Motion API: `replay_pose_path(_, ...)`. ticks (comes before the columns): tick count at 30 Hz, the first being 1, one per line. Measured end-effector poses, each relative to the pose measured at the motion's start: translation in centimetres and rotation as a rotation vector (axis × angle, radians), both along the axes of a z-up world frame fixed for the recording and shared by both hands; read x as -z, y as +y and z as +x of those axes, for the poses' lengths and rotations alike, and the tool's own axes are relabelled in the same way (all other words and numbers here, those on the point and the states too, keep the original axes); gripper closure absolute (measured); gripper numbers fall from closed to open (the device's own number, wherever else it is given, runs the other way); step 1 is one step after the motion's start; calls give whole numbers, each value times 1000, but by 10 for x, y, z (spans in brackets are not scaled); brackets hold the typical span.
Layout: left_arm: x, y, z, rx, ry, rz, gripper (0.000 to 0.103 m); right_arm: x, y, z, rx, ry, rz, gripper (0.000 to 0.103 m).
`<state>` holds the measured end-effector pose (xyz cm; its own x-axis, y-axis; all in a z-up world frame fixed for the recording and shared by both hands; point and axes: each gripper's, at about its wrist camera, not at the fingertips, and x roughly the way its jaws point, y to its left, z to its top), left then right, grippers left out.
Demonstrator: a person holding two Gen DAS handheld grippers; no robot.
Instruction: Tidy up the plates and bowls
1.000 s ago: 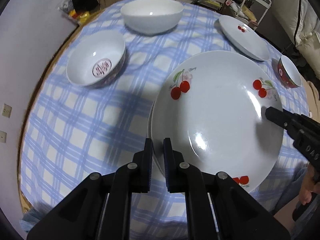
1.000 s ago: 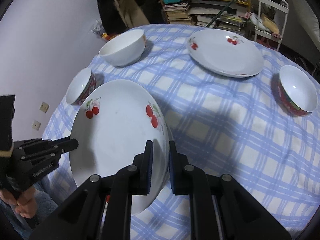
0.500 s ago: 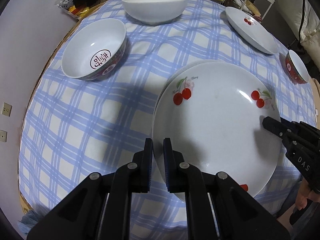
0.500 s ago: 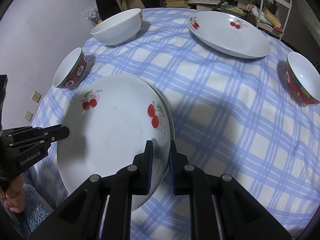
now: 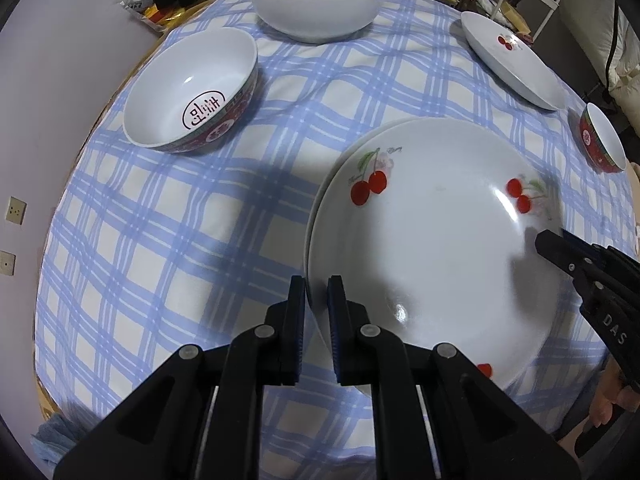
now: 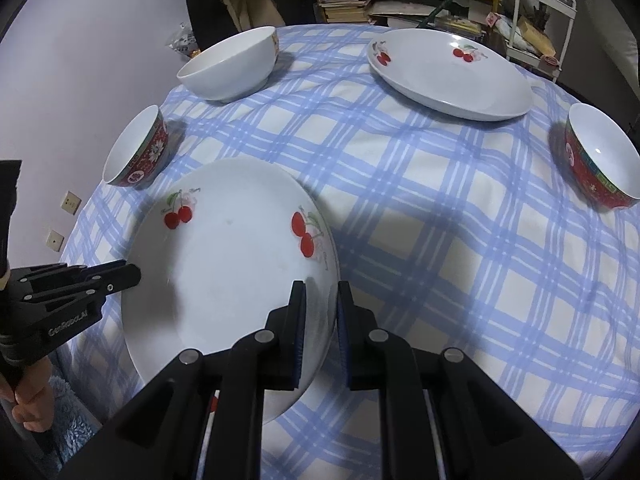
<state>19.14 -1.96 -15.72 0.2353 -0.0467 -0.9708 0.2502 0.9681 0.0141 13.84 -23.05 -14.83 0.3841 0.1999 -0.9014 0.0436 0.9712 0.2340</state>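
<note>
On the left of the tabletop [image 5: 168, 248], covered by a blue checked cloth, stands a red-patterned bowl [image 5: 192, 92] with a stamp inside, and beyond it a larger plain white bowl [image 5: 318, 0].

Next comes the left gripper [image 5: 317, 300], pinched nearly closed on the near-left rim of the top cherry plate [image 5: 432, 248]. That plate sits on a second plate [image 5: 320, 208], of which only a thin crescent of rim shows at the left; whether the upper one is fully settled on it I cannot tell. The right gripper [image 6: 321, 300] is likewise nearly closed, clamped on the opposite rim of the same plate, so the plate is held by both rims at once.

Further right, well apart from the stack, lie another cherry plate [image 6: 448, 76] and a second red-patterned bowl [image 6: 600, 160] near the table edge.

The plates look like glazed ceramic: stiff, fairly heavy for their width, smooth and slippery under the pads, and likely to chip or crack if dropped or knocked against one another. The rim is the only part thin enough to pinch, and a hold on two opposite rims seems the safest way to keep so wide a dish level. The bowls are deeper and could probably be taken one-handed by the wall at the lip, one finger inside and one outside.
</note>
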Motion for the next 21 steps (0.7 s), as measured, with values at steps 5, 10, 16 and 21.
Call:
replay_pose_path(5,1,2,-2,-7,3,2,91,8,-1,-1,12,20,21,87)
replay_pose_path(10,2,2,-3,-10,5,5,89,10,-2,-2,20,26,38,87)
replay_pose_path(16,1,1,-6,-20,-9,16,89,13,-5,-3,35,31,44,87)
replay_pose_path(21,-4,4,-11,-25,-29,19,89,13,-7,-4,46,24,54,87)
